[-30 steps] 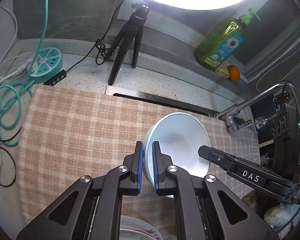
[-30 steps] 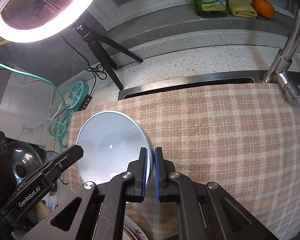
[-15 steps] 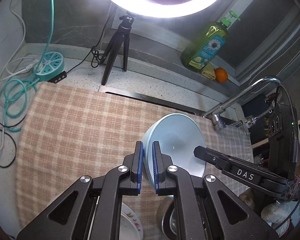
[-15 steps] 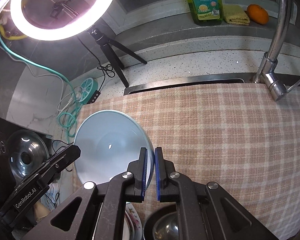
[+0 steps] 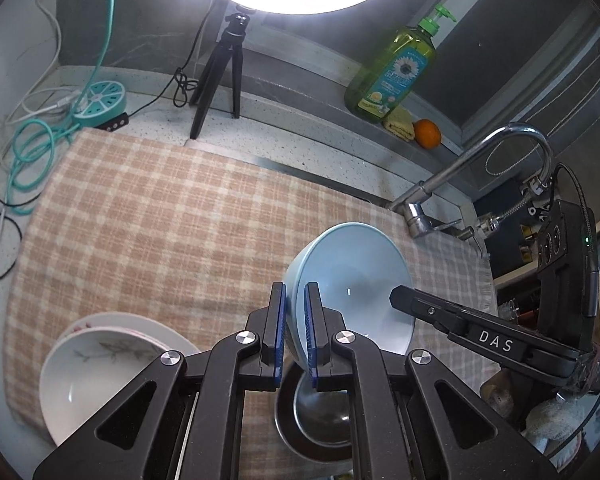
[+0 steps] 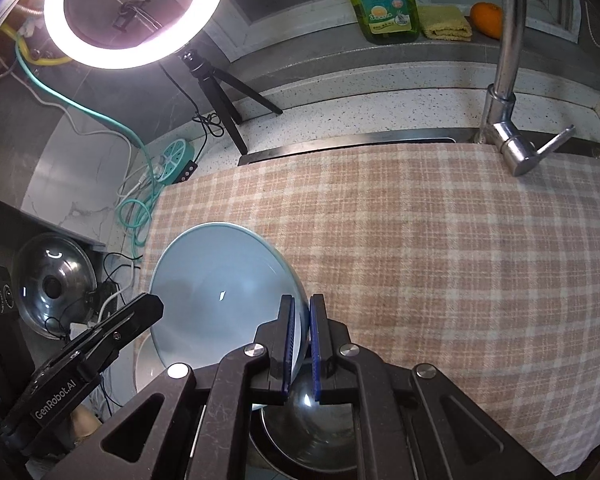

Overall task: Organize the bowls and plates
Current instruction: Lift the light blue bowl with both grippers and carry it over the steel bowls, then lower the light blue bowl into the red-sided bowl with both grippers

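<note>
Light blue bowl [image 5: 350,276] is up in the air, tilted, held by both grippers at once, over the near edge of the plaid cloth [image 5: 148,216] that covers the counter. Left gripper [image 5: 295,330] nearly closed, its blue pads pinching the bowl's left rim, one pad inside the wall, one outside. Right gripper [image 6: 301,346] same story on the opposite rim, pads tight on the thin wall w/ only the rim's thickness between them. Each gripper also shows in the other's view as a black finger reaching in at the bowl's far side. Directly under the bowl, near bottom of frame, sits a steel bowl [image 5: 320,412] nested in a dark dish; blue bowl is above it, can't tell if touching. To the left of that, on the cloth's near corner, white bowl [image 5: 88,380] w/ a faint branch print sits on a white plate [image 5: 156,330] whose rim peeks out behind it. Further out: chrome faucet [image 5: 472,168] at the right back edge of the cloth, green soap bottle [image 5: 392,76] on the ledge w/ yellow sponge [image 5: 399,127] and orange [image 5: 427,133] just beside it. Ring light [image 6: 134,12] on a black tripod [image 5: 220,76] stands at back, teal round power strip [image 5: 102,100] & cables at far left. Right wrist view also shows a steel pot lid [image 6: 54,286] off the cloth at far left.
</note>
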The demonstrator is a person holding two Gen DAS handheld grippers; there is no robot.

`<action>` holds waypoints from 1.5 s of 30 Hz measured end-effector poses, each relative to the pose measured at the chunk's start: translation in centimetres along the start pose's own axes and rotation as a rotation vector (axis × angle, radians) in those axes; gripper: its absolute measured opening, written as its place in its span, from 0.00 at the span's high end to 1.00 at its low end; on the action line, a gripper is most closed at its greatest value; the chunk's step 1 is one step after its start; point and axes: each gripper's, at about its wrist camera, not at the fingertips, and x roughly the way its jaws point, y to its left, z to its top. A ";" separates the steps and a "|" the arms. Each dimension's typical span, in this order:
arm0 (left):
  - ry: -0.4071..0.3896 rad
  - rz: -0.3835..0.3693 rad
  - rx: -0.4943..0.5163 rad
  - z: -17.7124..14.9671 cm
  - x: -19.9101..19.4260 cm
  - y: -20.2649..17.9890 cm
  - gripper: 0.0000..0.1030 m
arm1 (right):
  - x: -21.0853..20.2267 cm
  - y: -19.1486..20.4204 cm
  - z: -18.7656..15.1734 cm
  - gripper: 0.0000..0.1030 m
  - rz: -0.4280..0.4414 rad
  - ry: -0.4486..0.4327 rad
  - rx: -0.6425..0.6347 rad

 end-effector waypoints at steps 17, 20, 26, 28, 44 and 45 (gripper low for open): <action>0.039 -0.003 -0.043 -5.7 0.5 -1.7 0.93 | -1.6 -2.8 -4.6 0.93 -0.009 0.025 -0.028; 0.048 0.000 -0.048 -6.5 0.8 -1.9 0.93 | -1.4 -3.3 -5.3 0.93 -0.014 0.035 -0.030; 0.056 0.012 -0.056 -7.5 1.2 -1.9 0.93 | -0.5 -4.1 -6.4 0.93 -0.018 0.058 -0.036; 0.060 0.015 -0.064 -7.8 1.3 -1.8 0.93 | -0.3 -4.1 -6.7 0.93 -0.017 0.064 -0.040; 0.083 0.030 -0.081 -8.7 2.4 -1.2 0.93 | 1.0 -4.6 -7.2 0.93 -0.025 0.094 -0.048; 0.085 0.032 -0.080 -8.7 2.5 -1.2 0.93 | 1.0 -4.6 -7.3 0.93 -0.025 0.096 -0.048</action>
